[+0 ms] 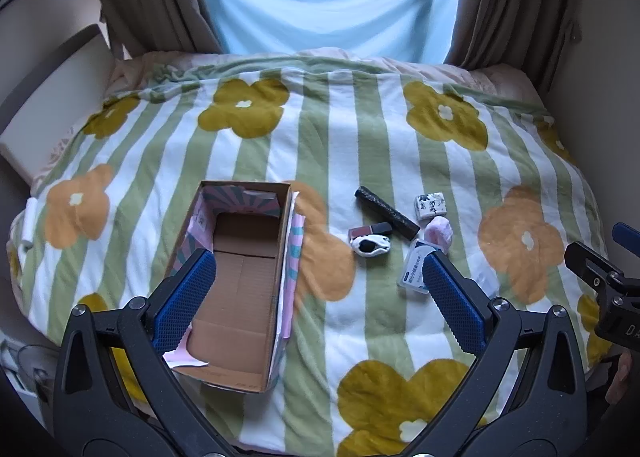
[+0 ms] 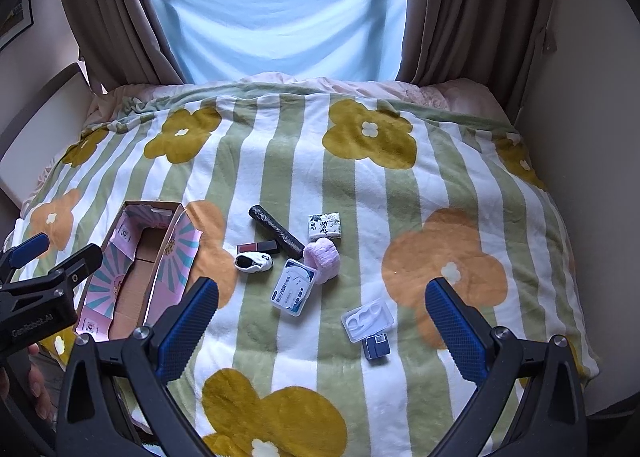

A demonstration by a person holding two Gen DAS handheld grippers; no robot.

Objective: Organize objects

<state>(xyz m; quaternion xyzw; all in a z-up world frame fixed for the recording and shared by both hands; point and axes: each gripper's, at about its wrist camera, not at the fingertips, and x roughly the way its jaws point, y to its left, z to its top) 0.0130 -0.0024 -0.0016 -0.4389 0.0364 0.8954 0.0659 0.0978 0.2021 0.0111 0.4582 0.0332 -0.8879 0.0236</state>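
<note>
A home bedroom is showing here: a flowered, striped blanket [image 2: 304,177] is covering the bed, brown curtains [image 2: 452,9] are hanging at twelve o'clock, and a framed picture [image 2: 14,23] is hanging at ten.

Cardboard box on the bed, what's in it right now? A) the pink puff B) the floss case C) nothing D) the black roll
C. The cardboard box shows only its bare brown floor in the left wrist view, while the pink puff, the black roll and the floss case all lie on the blanket to the box's right.
</note>
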